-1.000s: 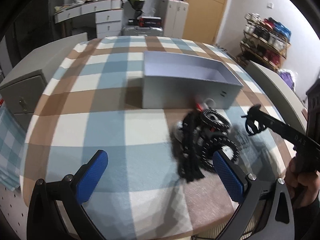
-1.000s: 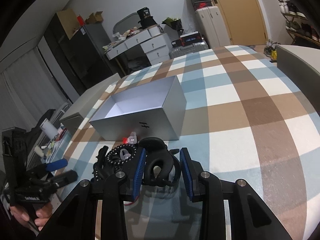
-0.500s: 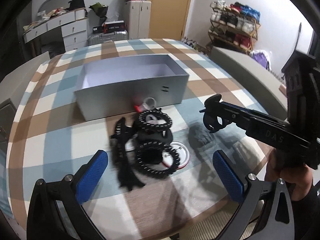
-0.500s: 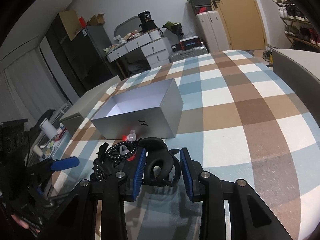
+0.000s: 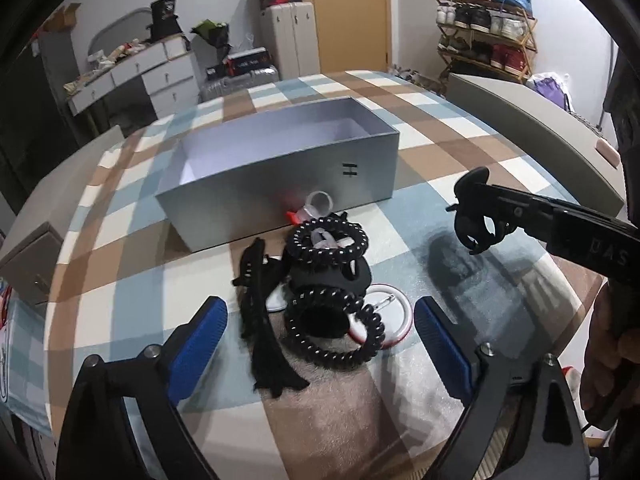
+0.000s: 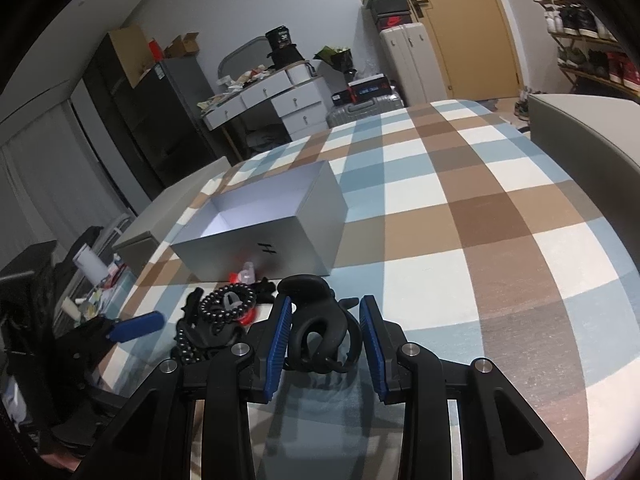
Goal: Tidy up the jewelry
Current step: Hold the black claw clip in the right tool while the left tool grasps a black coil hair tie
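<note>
A pile of black spiral hair ties (image 5: 340, 360), a long black clip (image 5: 260, 304) and a round red-rimmed badge (image 5: 394, 308) lies on the plaid tablecloth (image 5: 120, 240), in front of an open grey box (image 5: 280, 168). My left gripper (image 5: 322, 320) hangs over the pile. Its blue pads are wide apart on either side, not touching anything, and its jaws are closing. My right gripper (image 6: 324, 336) is shut on a black claw clip (image 6: 316, 320) and holds it above the cloth to the right of the pile (image 6: 224, 304). The claw clip (image 5: 476, 216) also shows in the left wrist view.
A small clear piece with a red part (image 5: 316, 204) lies against the box front. Grey furniture flanks the table on the right (image 5: 520, 120) and left (image 5: 32, 264). A person's hand (image 5: 608, 352) grips the right tool. Plaid cloth stretches far beyond the box (image 6: 480, 200).
The left wrist view has swung so that the pile, once off to the right, now lies centred between the left pads, which stand slightly narrower. The right gripper keeps still with the claw clip.
</note>
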`<state>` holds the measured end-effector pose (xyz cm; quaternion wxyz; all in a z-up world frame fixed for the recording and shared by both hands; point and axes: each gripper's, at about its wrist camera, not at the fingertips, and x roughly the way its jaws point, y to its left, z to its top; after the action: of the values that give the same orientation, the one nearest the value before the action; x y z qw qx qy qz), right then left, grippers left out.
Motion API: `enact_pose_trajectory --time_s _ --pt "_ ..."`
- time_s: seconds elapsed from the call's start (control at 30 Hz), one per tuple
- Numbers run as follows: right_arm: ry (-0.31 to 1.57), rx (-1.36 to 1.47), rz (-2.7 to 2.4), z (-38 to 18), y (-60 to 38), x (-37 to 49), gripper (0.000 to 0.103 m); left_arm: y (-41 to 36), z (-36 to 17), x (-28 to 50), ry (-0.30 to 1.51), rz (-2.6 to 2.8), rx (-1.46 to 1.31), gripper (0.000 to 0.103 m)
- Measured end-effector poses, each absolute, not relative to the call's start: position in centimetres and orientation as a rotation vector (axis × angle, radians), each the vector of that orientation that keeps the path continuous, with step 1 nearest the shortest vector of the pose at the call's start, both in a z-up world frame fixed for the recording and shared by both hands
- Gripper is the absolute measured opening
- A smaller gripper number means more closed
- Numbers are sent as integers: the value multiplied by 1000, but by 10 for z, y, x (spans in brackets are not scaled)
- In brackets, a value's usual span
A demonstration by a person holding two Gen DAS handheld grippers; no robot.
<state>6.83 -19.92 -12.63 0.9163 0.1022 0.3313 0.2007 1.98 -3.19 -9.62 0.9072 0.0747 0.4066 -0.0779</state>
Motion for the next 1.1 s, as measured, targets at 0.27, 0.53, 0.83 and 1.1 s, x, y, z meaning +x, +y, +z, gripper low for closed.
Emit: enact_pose_trajectory --time_s 0.27,0.53,0.83,1.1 --pt "681 240 394 -125 -206 67 34 -35 -102 24 907 -160 178 47" --pt "691 248 391 -123 -205 67 34 -28 -90 8 893 -216 147 44" --pt "672 220 412 -112 -192 62 34 -22 -84 5 870 -251 129 35" --pt "666 203 405 -103 -188 58 34 -14 -81 6 856 -262 109 3"
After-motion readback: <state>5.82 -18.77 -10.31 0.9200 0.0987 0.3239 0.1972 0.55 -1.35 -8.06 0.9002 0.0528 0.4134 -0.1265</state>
